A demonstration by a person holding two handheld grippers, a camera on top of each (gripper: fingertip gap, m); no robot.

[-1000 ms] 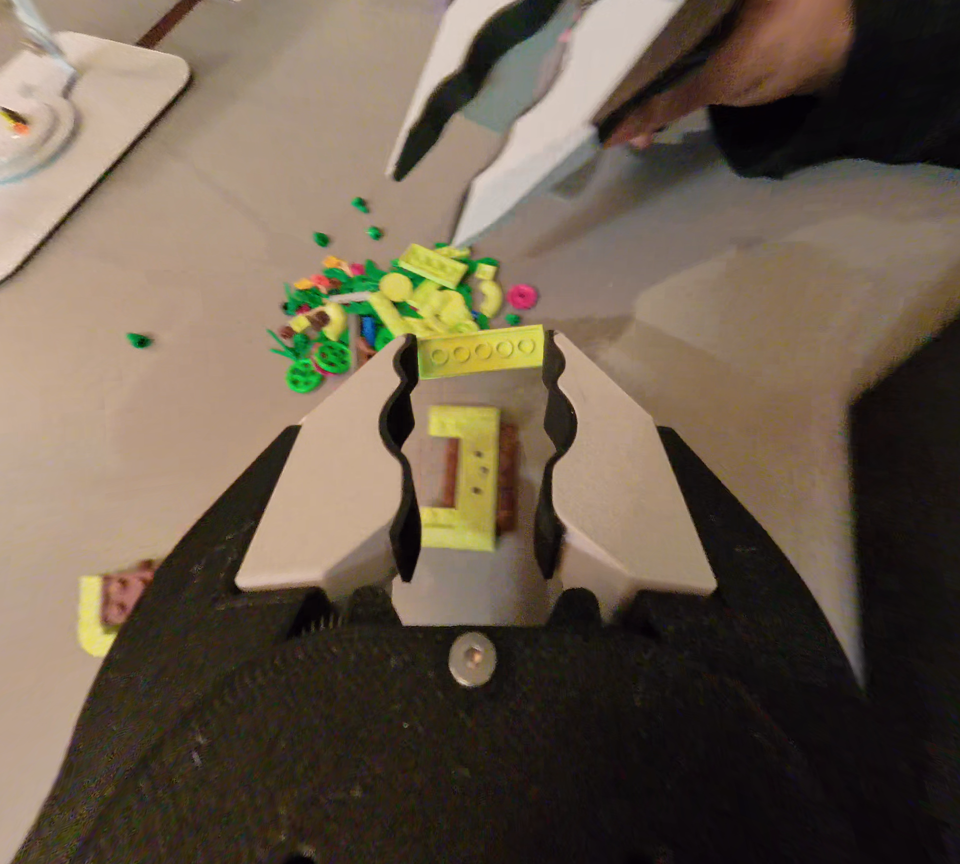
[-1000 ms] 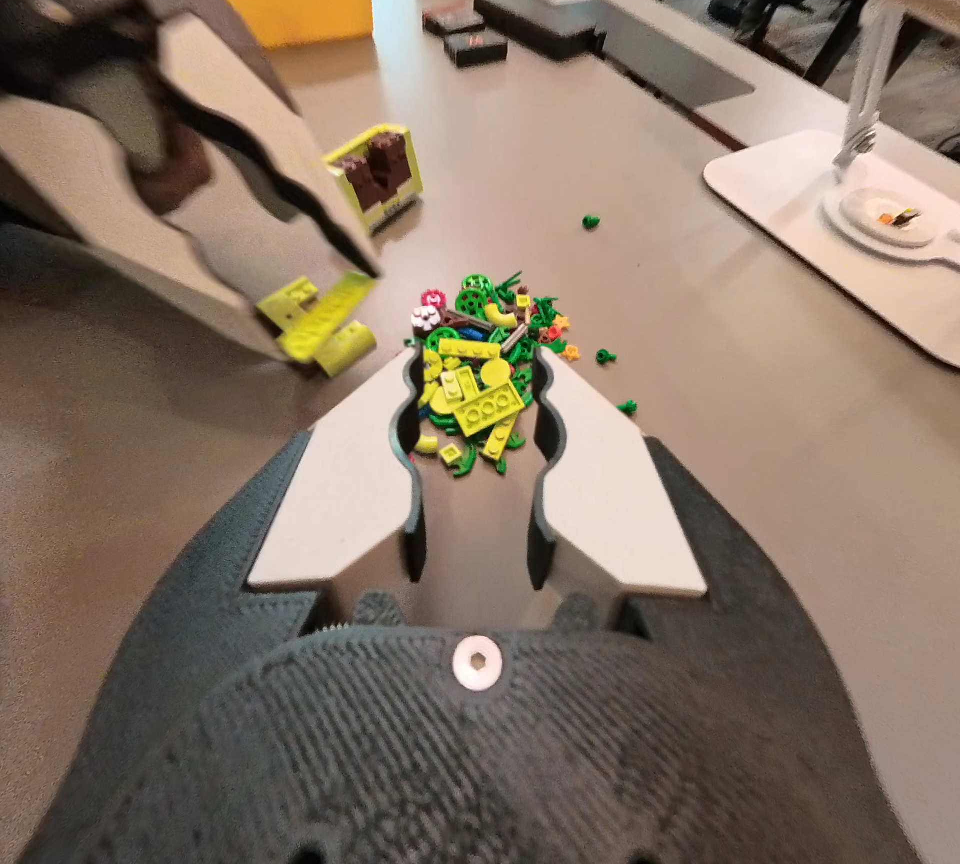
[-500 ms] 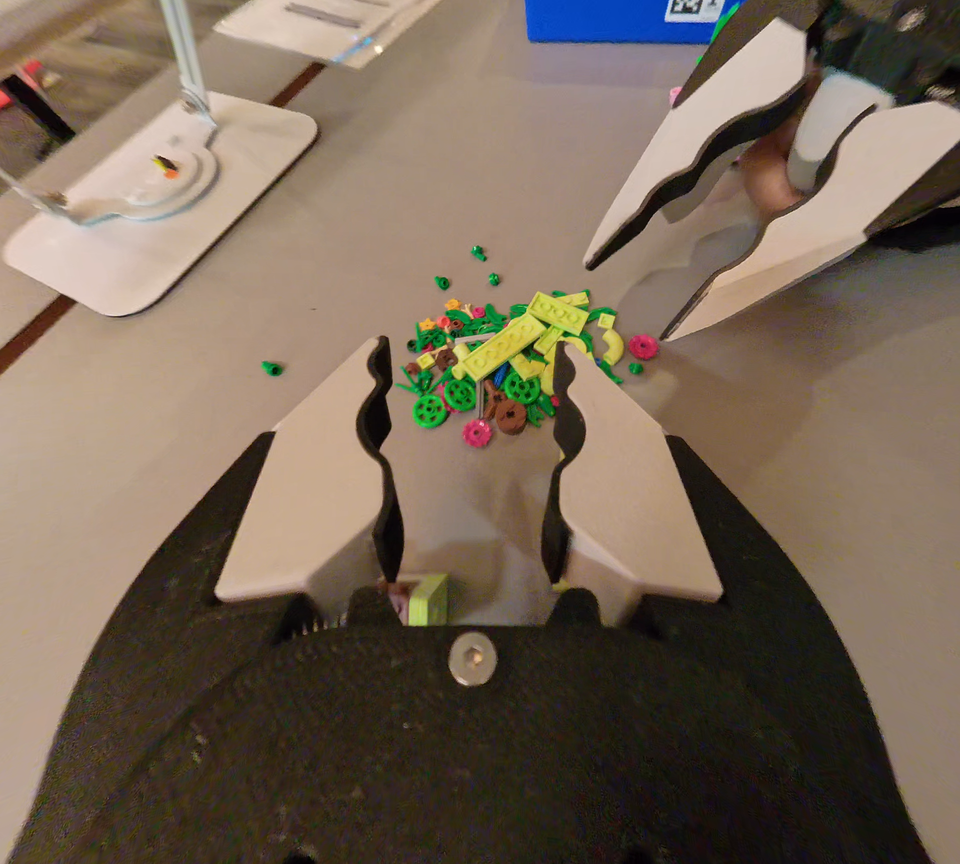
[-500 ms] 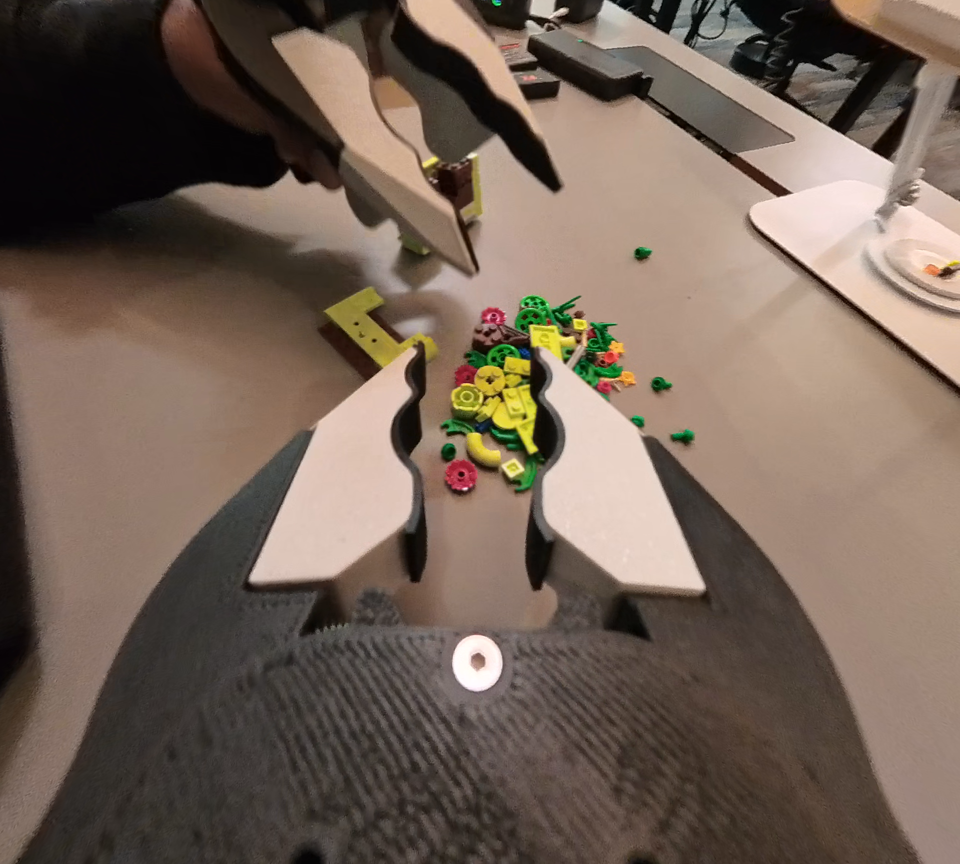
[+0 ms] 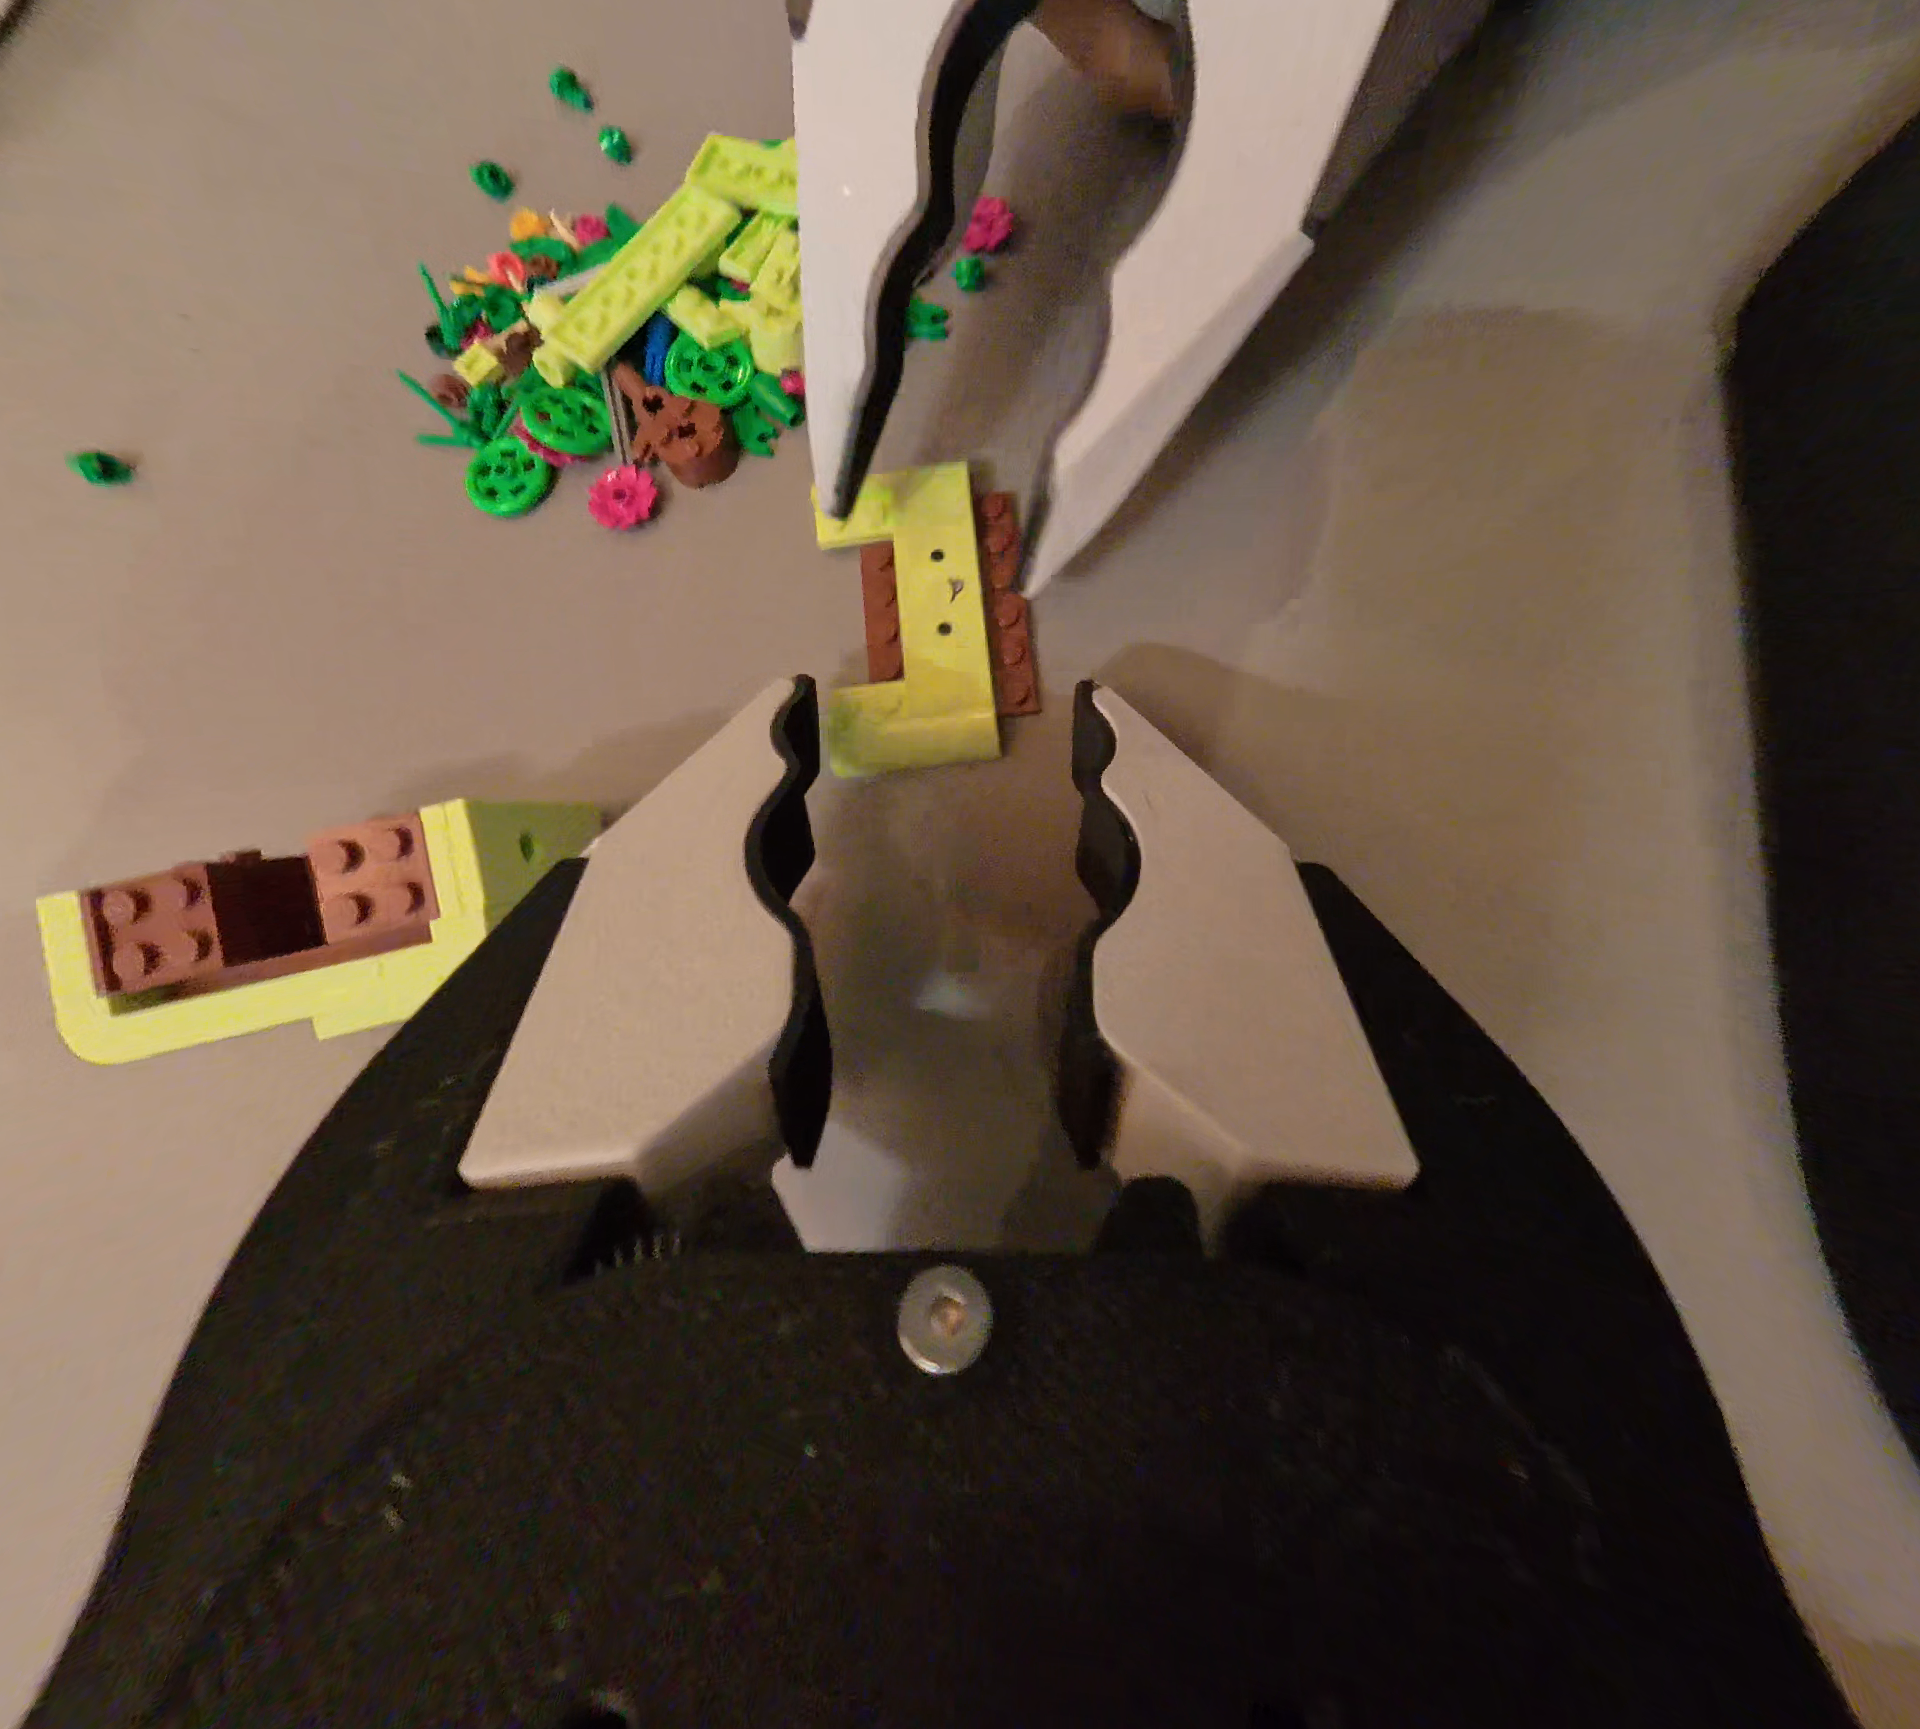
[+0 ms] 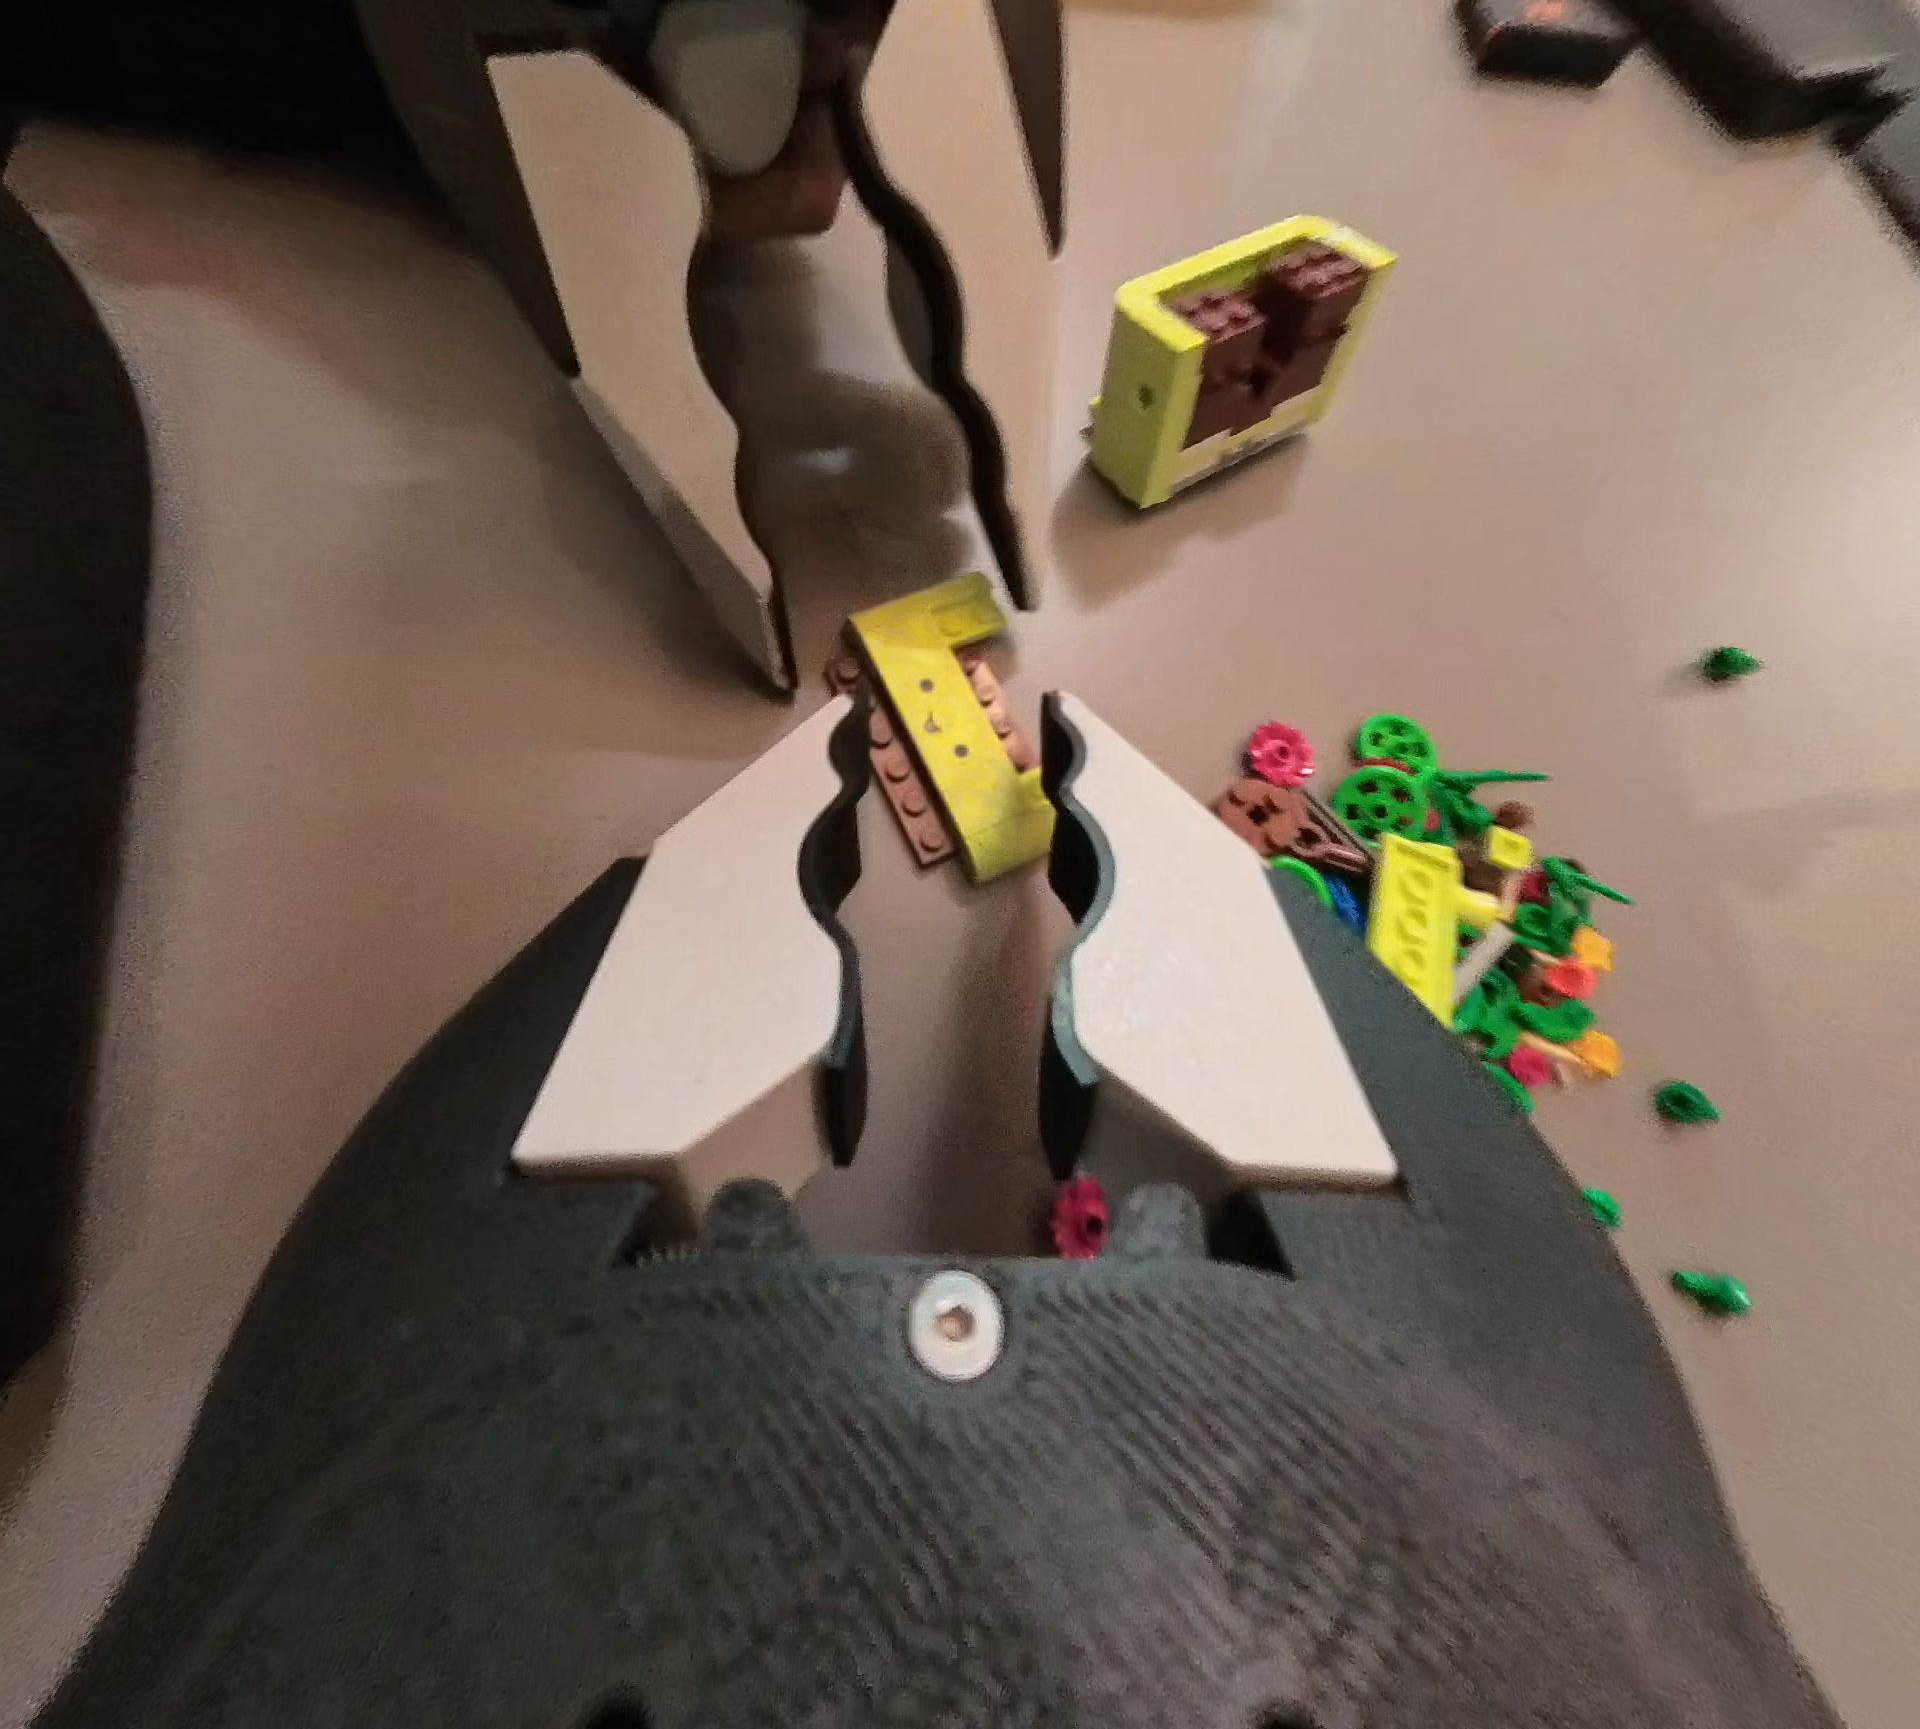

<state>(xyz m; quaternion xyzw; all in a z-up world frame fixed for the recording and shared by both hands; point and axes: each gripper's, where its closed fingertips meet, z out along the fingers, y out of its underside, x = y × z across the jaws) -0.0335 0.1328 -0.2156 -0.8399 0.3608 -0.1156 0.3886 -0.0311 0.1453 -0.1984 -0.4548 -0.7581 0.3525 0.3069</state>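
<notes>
Grey table [image 5: 312,640]. At left in the left wrist view, a lime frame with brown bricks [image 5: 270,926] lies flat; farther off, a heap of small green, lime and pink pieces [image 5: 634,329]. Centre: a lime bracket on brown plates [image 5: 930,619] lies flat on the table between both tools. Left gripper [image 5: 940,703], jaws apart and empty, sits just short of the bracket's near end. Right gripper [image 6: 945,723], jaws apart, straddles its other end, one tip seemingly touching the lime corner; nothing clamped.
</notes>
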